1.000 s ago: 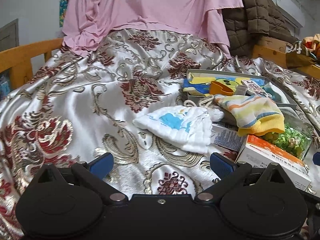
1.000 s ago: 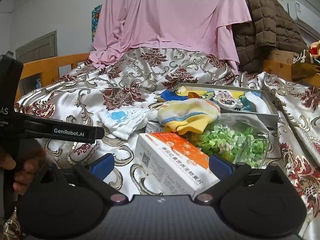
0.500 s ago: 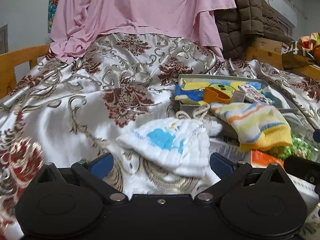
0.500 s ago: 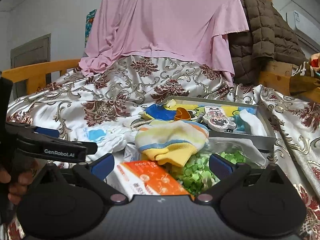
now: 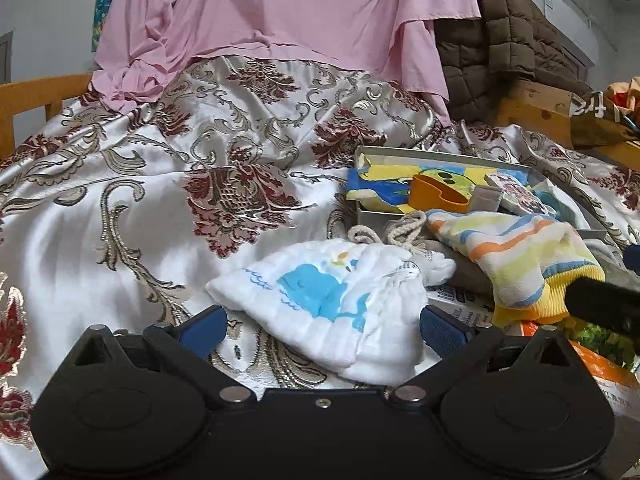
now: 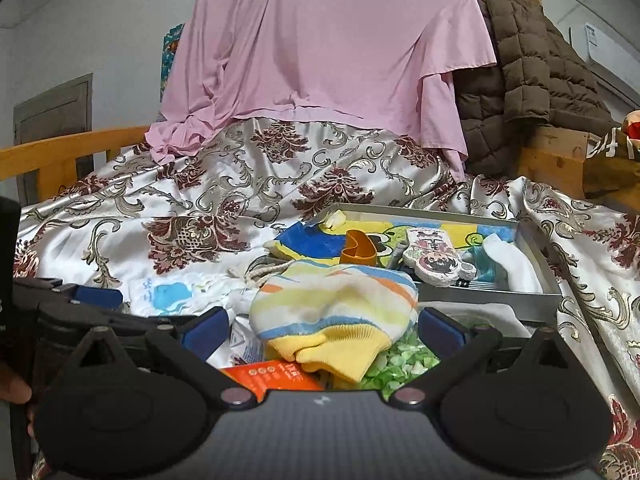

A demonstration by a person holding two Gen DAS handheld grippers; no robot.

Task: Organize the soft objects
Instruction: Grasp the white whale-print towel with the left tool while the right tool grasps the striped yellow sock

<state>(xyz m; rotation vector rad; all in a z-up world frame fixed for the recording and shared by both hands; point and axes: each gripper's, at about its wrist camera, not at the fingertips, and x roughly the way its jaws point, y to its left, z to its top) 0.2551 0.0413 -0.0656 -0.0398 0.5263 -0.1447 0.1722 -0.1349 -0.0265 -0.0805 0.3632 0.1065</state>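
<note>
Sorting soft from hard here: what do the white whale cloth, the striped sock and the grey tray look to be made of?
Whale cloth: likely cotton gauze, matte, with fine crinkled ribbing. Striped sock: fuzzy knit, with a ribbed yellow cuff; soft. Grey tray: rigid, straight thin walls with a dull sheen; metal or coated board, cannot tell which.

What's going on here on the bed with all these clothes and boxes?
A person is sorting soft things on a patterned bedspread, holding a gripper in each hand. The left gripper has its jaws open around a white cloth with a blue whale, not yet closed on it. The right gripper is open around a striped sock lying over an orange box. Neither is lifted yet. A grey tray behind holds more small items.
</note>
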